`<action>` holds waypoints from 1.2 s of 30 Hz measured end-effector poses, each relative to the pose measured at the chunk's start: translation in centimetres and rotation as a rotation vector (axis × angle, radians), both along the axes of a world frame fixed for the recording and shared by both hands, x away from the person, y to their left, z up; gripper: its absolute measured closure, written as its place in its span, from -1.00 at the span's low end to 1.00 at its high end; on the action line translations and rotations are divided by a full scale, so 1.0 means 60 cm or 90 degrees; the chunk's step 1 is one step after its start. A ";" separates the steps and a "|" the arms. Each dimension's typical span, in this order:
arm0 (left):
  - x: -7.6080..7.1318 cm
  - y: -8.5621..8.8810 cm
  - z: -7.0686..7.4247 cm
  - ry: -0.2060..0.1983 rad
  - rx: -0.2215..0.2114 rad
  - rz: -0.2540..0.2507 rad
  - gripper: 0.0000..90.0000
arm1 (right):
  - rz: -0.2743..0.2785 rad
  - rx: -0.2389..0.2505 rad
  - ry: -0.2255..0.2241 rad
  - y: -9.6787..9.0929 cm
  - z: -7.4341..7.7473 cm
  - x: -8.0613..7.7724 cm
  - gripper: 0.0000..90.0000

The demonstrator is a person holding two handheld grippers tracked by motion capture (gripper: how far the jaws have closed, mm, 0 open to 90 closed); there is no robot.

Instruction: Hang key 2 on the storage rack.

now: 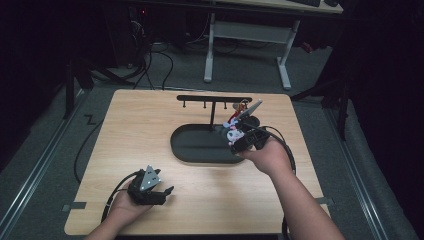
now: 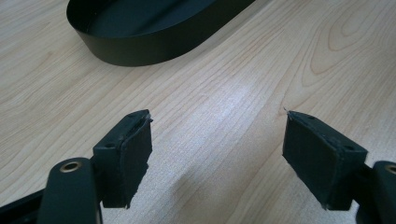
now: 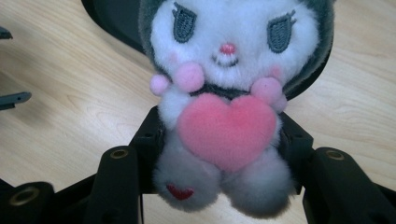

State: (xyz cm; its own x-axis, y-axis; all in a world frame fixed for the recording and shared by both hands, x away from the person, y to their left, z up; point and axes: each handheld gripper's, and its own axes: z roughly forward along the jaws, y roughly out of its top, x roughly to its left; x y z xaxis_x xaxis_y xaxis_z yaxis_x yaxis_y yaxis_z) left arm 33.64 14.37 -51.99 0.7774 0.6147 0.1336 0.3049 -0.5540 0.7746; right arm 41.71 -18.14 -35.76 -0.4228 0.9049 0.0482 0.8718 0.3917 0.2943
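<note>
Nearest the person, the left hand-held gripper (image 1: pixel 162 192) rests low on the worktop (image 1: pixel 150 135), jaws spread wide and empty. Farther out, the right hand-held gripper (image 3: pixel 219 154) pinches a plush toy (image 3: pixel 224 93) by its soft lower body, above the right end of the black oval tray (image 1: pixel 200 150). The fur gives under the jaws, so the toy could tip or slip out. Beyond stands a black hook rack (image 1: pixel 213 98); whether the toy's loop has caught it is unclear.

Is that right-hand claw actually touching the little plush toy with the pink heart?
Touching. In the right gripper view the right gripper has its jaws pressed against both sides of the plush toy, with no gap showing.
</note>
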 end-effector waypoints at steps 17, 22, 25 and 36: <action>0.000 0.004 0.002 0.001 -0.003 0.000 -0.46 | 0.029 -0.005 -0.011 0.048 0.029 0.040 0.09; 0.000 0.008 0.004 0.003 -0.005 0.003 -0.46 | 0.037 -0.009 -0.010 0.067 0.023 0.056 0.09; 0.000 0.010 0.004 0.002 -0.008 0.005 -0.46 | 0.045 -0.013 -0.010 0.074 0.023 0.064 0.09; 0.001 0.015 0.004 0.004 -0.009 0.008 -0.46 | 0.052 -0.035 -0.014 0.089 0.023 0.084 0.09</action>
State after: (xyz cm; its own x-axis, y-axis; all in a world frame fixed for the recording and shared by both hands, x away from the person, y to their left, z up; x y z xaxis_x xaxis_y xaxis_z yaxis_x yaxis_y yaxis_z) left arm 33.70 15.26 -51.73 0.7704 0.6261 0.1206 0.3165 -0.5397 0.7801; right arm 46.74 -12.77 -34.38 -0.4953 0.8686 -0.0111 0.8299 0.4769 0.2895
